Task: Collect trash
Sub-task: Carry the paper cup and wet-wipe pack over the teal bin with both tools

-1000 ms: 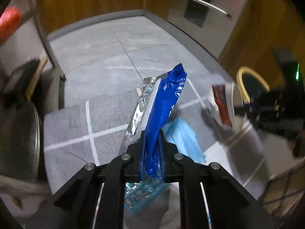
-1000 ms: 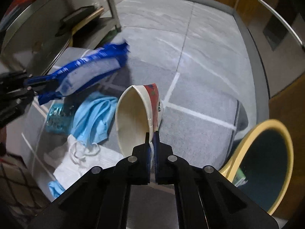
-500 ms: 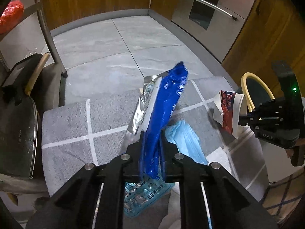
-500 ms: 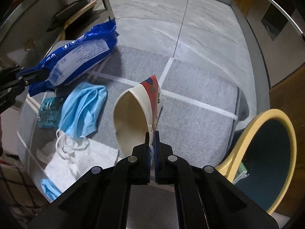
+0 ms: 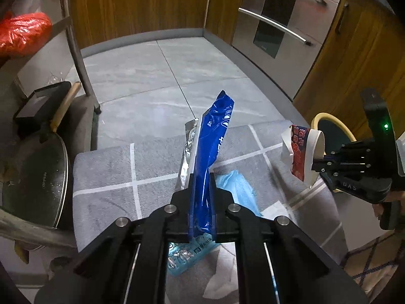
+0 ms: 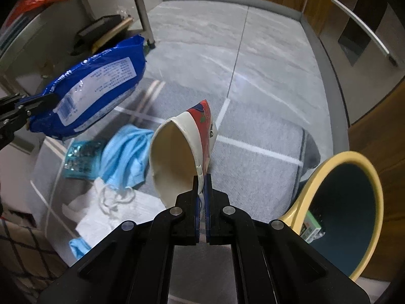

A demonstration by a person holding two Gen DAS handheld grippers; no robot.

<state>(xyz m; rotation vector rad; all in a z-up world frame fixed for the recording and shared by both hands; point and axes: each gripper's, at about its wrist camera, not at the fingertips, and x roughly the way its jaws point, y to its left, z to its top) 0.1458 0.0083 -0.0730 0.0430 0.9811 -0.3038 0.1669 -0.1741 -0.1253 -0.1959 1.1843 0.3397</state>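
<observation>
My left gripper [image 5: 201,190] is shut on a blue snack bag [image 5: 211,152] and holds it in the air above the grey mat [image 5: 106,172]; the bag also shows in the right wrist view [image 6: 88,91]. My right gripper [image 6: 201,185] is shut on the rim of a crushed red and white paper cup [image 6: 182,152], held above the mat; the cup shows in the left wrist view [image 5: 301,154]. A yellow-rimmed trash bin [image 6: 354,202] stands low at the right of the cup, with a small box inside.
On the mat lie a blue face mask [image 6: 124,157], a teal blister pack [image 6: 81,157] and white tissue [image 6: 114,210]. A metal table leg [image 5: 76,48], a pan with a lid [image 5: 38,177] and a black box [image 5: 40,103] are at the left. Wooden cabinets and an oven [image 5: 278,20] stand behind.
Both grippers have risen with their loads. The blue bag and the cup are higher above the mat, and the cup is closer to the bin.
</observation>
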